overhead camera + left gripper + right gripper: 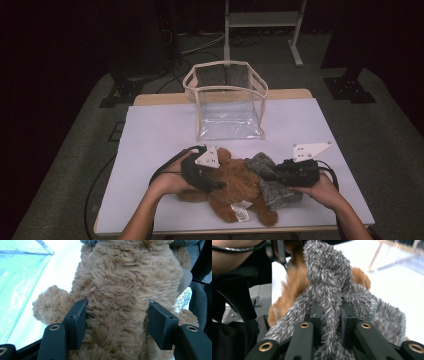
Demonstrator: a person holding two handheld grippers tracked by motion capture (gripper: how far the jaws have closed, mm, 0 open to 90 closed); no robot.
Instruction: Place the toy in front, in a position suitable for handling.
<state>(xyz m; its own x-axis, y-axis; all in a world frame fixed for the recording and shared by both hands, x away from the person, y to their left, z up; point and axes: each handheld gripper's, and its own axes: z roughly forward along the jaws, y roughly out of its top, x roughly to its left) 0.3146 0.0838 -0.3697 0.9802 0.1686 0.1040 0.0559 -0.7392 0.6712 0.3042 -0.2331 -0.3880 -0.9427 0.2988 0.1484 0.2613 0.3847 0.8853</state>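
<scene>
A brown teddy bear (235, 187) lies on the white table (150, 130) near its front edge. My left gripper (215, 184) reaches in from the left and is shut on the bear's body; in the left gripper view the two pads press into the brown fur (130, 277) on either side, around the gripper's middle (117, 315). A grey fuzzy cloth (272, 182) drapes over the bear's right side. My right gripper (267, 176) comes from the right, shut on a fold of that grey cloth (327, 280), pinched between its jaws (331, 312). Brown fur (294, 287) shows behind it.
A clear plastic bag (227, 100) with a beige rim stands open at the back middle of the table; its wall (17, 277) lies left of the bear. A white label (241, 210) hangs from the bear. Bare tabletop stretches left and right.
</scene>
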